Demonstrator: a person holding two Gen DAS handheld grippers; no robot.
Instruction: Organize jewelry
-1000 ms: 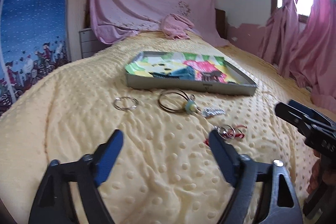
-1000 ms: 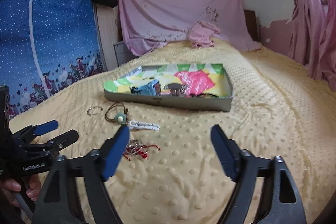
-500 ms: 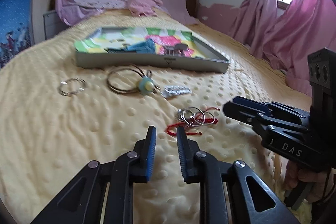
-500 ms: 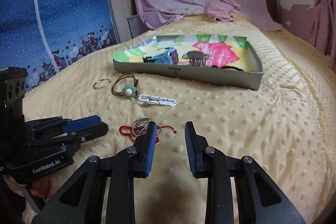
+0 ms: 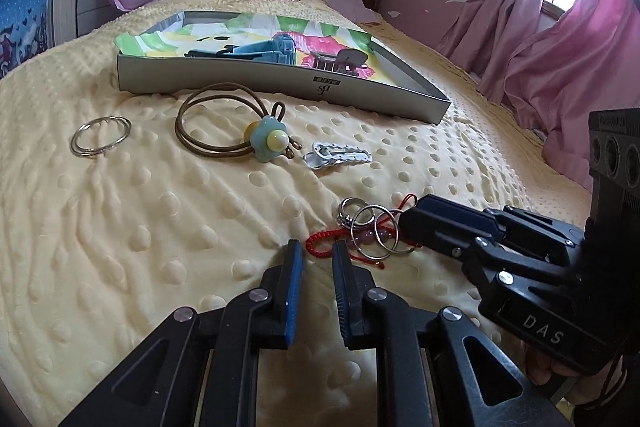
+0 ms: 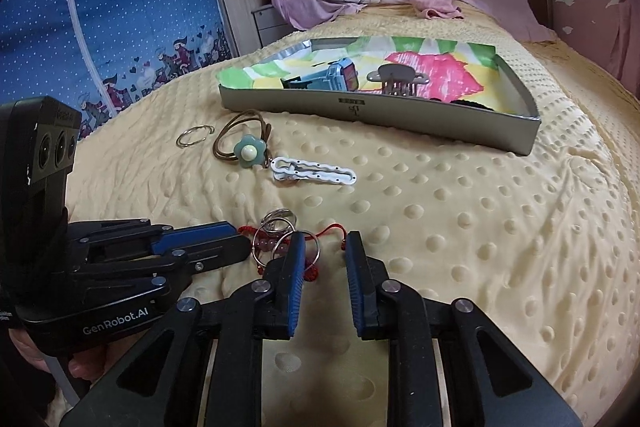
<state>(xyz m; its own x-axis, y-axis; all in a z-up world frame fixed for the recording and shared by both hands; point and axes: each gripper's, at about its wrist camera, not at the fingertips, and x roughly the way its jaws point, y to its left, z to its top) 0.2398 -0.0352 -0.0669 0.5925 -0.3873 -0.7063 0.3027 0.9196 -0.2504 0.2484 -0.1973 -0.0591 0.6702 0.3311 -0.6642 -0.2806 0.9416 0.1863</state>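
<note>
Roughly a third of the way through, judging by what's been put away so far. Inside the tray [image 6: 520, 141] with the colourful lining, a blue hair claw [image 6: 336, 75] and a grey hair claw [image 6: 396, 79] can already be seen, plus something dark near the right corner that can't be made out.

Still left out on the yellow dotted bedspread [image 5: 120, 247]:
- a plain metal ring [image 5: 100, 135] off to the left
- a brown hair tie with a green flower charm [image 5: 266, 143], just in front of the tray
- a white hair clip [image 6: 312, 174] right beside the flower
- a tangle of red string bracelet with metal rings [image 5: 366, 233], closest to both grippers

So four pieces are yet to be moved, and the tangle looks like the one being gone for now.

The left gripper [image 5: 316, 259] is narrowed almost shut, with its jaws closing; the end of the red string lies at its tips, though nothing appears to be pinched yet. The right gripper [image 6: 322, 247] is equally narrow and closing too, with a ring at its left pad and the string between the tips, and no firm grip can be confirmed.
</note>
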